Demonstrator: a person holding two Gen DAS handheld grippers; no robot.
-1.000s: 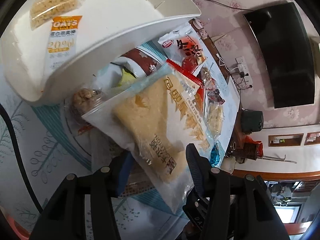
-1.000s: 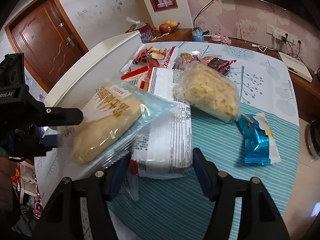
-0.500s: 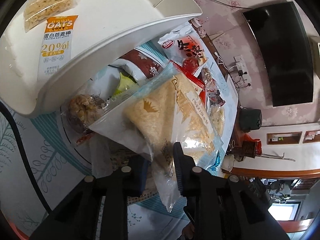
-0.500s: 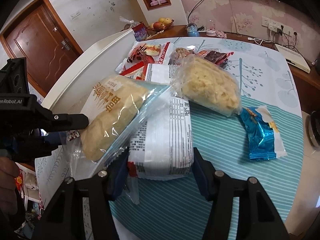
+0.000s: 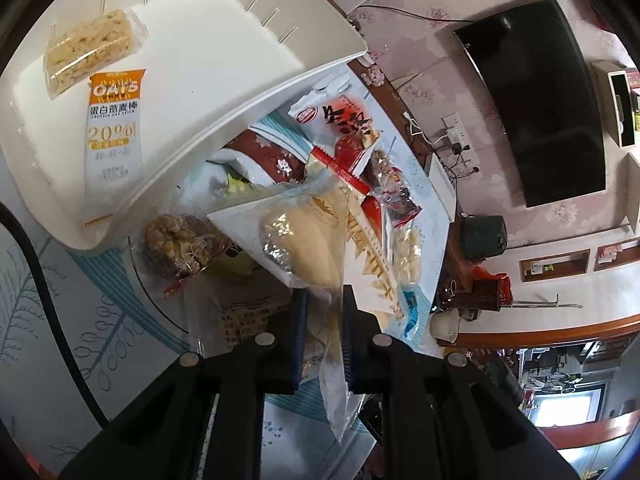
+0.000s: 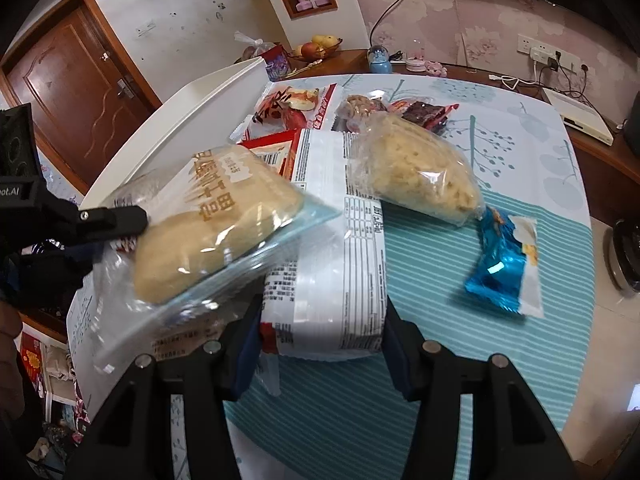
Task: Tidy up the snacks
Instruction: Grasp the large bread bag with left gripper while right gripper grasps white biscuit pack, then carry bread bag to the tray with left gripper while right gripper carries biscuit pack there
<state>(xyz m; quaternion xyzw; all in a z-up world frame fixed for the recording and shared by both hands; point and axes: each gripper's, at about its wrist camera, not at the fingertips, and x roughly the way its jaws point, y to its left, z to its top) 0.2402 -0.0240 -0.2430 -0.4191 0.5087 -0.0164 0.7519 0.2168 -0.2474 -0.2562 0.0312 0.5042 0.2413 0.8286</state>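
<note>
Closing since a second ago, the left gripper [image 5: 325,300] now pinches the bread bag's [image 6: 208,224] end, lifted at the tray's [image 5: 240,92] five o'clock. Right gripper [image 6: 320,320], also narrowing, straddles the white packet [image 6: 332,240] edges.

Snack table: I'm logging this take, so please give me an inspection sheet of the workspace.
Surface: table under a leaf-and-stripe cloth.
Job's things: white tray holds an oat bar and a rice cracker; bread bag lifted; white packet, puffed snack bag, blue wrapper on the cloth.
Clutter: more snack packs by the tray.
Grippers: left gripper has just been closing, clamps the bread bag's end; right gripper has been closing, straddles the white packet.
Cables: black cable; wall plugs.
Surroundings: television, door.
</note>
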